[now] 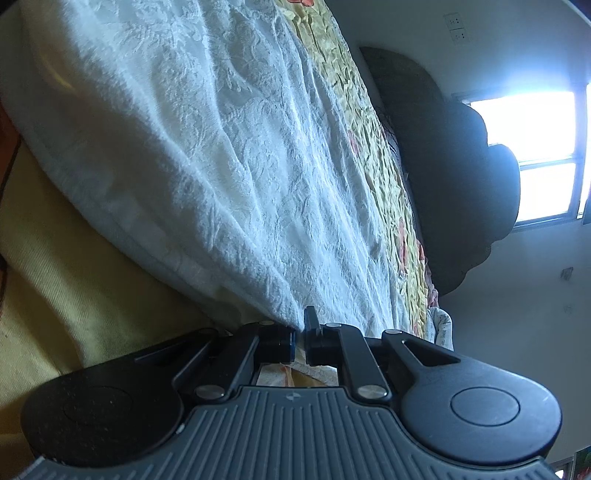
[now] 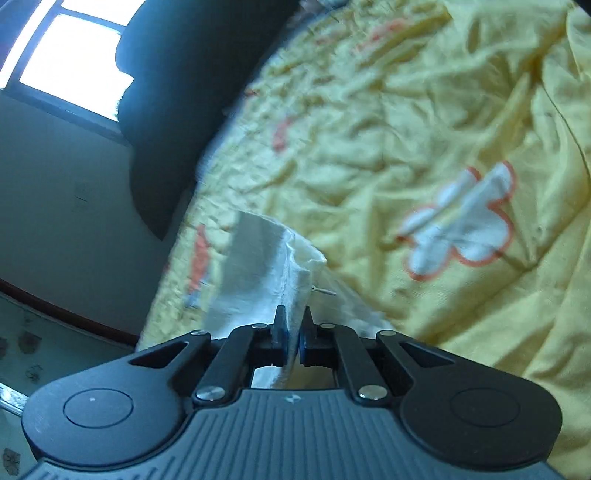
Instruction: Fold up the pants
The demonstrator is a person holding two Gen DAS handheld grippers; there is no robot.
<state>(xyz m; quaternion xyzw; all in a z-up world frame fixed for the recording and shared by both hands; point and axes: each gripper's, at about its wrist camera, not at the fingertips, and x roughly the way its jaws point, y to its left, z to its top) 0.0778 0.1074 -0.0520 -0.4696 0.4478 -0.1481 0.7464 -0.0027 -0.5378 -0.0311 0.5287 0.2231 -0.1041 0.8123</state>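
I see the pants [image 1: 221, 166], white with a textured weave, wrinkled, stretched out across the yellow bedspread [image 1: 74, 266]. A hemmed corner of them [image 2: 273, 273] stands lifted off the bed, nearest me.

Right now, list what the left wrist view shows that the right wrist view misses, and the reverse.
Left wrist only: the white pants spread wide and stretched from the left gripper; wall sockets. Right wrist only: the right gripper shut on a bunched white pants edge; a white flower print. Both: yellow bedsheet, dark headboard, bright window.
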